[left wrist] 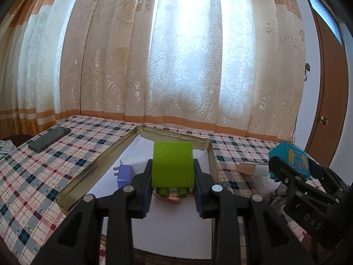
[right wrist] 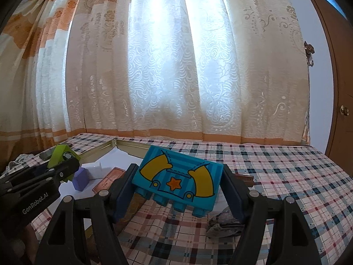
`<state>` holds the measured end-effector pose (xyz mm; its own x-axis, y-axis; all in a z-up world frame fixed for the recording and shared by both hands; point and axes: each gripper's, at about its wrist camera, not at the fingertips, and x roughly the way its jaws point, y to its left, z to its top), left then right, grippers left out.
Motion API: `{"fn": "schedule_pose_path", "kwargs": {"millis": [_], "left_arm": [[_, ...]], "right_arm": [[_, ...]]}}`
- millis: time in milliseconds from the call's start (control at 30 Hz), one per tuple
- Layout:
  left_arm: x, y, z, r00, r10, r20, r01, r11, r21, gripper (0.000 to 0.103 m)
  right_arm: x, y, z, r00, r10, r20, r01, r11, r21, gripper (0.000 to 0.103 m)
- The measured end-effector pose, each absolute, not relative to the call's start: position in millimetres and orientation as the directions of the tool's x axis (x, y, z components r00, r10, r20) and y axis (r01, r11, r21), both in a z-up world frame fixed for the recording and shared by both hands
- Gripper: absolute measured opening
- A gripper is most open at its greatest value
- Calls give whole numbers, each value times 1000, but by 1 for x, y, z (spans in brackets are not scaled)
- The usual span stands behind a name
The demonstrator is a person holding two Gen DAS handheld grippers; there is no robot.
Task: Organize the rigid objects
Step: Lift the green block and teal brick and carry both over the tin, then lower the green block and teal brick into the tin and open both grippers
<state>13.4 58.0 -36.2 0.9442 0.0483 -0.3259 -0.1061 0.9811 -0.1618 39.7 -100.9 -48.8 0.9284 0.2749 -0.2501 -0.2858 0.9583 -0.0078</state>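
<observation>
Left tongs (left wrist: 173, 176) clamp a lime-green studded block (left wrist: 172, 165); right tongs (right wrist: 178, 183) clamp a blue star-printed block (right wrist: 176, 176).

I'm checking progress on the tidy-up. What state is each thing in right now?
Green block: clamped in left tool, above the tin.
Blue block: clamped in right tool, over the tablecloth.
Tin: open, lidless.
Purple plug: lying in the tin.
Phone: screen dark, flat on the cloth.

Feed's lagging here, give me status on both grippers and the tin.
Left gripper shut on green block, above tin. Right gripper shut on blue block, over tablecloth. Nothing blocking.
</observation>
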Motion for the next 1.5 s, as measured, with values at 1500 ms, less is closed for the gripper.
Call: {"fn": "schedule_pose_path", "kwargs": {"millis": [1500], "left_arm": [[7, 93, -36, 940, 96, -328, -161, 971, -176, 31]], "right_arm": [[34, -59, -50, 896, 362, -256, -379, 925, -21, 75]]}}
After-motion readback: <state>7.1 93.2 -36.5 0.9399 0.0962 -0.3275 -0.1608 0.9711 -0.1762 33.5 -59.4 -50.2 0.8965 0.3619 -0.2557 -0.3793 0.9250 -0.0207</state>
